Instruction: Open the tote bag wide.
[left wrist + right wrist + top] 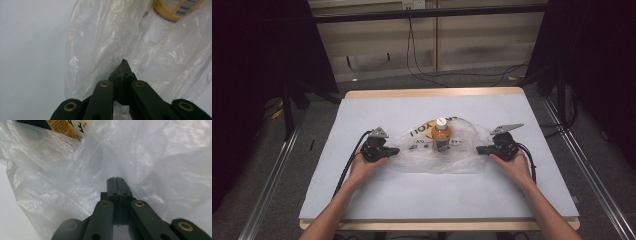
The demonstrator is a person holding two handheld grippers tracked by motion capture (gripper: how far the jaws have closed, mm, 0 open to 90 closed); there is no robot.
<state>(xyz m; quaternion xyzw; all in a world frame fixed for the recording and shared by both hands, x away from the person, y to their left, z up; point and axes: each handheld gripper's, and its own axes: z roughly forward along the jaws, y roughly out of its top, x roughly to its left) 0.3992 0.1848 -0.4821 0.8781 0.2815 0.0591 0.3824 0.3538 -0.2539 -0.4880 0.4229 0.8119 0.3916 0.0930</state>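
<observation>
Both forearms come in bare, no sleeves on show. The left gripper point(393, 150) is a chunky black block with a grey three-cornered plate on top and a black cable looping back along the arm. The right gripper point(480, 149) matches it: black body, grey plate, black cable curling behind. Up close, each one has flat matte-black link bars, brass-ringed pivot holes and small dark screw holes near the tips.

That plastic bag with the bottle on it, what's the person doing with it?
A person holds a gripper in each hand at the two ends of a clear plastic bag lying on the table. An orange bottle stands upright in the middle. The left gripper and right gripper both have their jaws shut at the bag's edges.
</observation>
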